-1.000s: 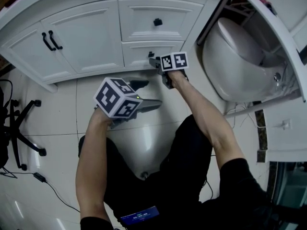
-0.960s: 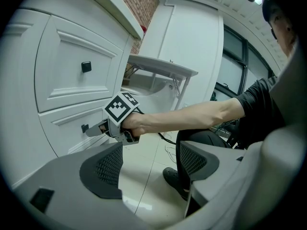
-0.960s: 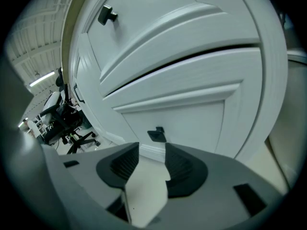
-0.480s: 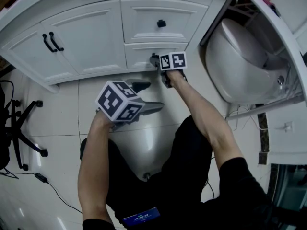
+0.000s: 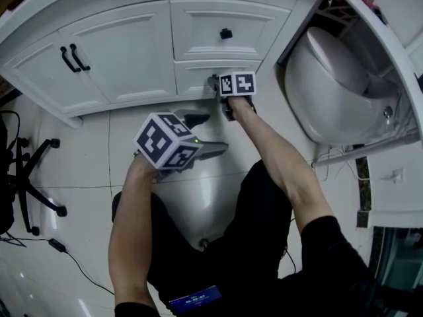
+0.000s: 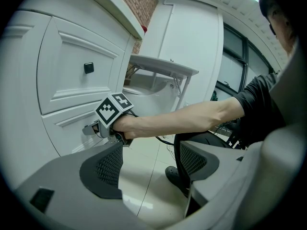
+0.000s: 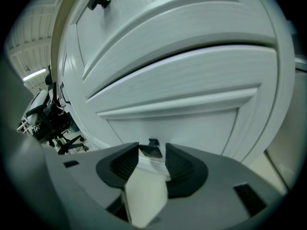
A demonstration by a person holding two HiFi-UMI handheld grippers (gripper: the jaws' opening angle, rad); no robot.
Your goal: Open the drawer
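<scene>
The white lower drawer (image 5: pixel 195 76) sits under an upper drawer (image 5: pixel 198 25) that has a black knob (image 5: pixel 226 34). My right gripper (image 5: pixel 214 84) is against the lower drawer's front. In the right gripper view its jaws (image 7: pixel 152 152) are shut on the small black knob (image 7: pixel 152 149) of the lower drawer (image 7: pixel 192 123), and the front looks level with the cabinet frame. My left gripper (image 5: pixel 210 134) hangs above the floor tiles, a short way back from the cabinet. It stands open (image 6: pixel 148 152) with nothing between its fingers, and its view shows the right gripper (image 6: pixel 96 127) at the drawer.
Two cabinet doors with black bar handles (image 5: pixel 71 58) are left of the drawers. A white toilet (image 5: pixel 330 84) stands to the right. An office chair base (image 5: pixel 26 177) and a cable (image 5: pixel 66 251) lie on the floor at the left. The person's legs fill the lower middle.
Only the head view has shifted a little. Both grippers keep their places, the right one staying at the lower drawer's knob.
</scene>
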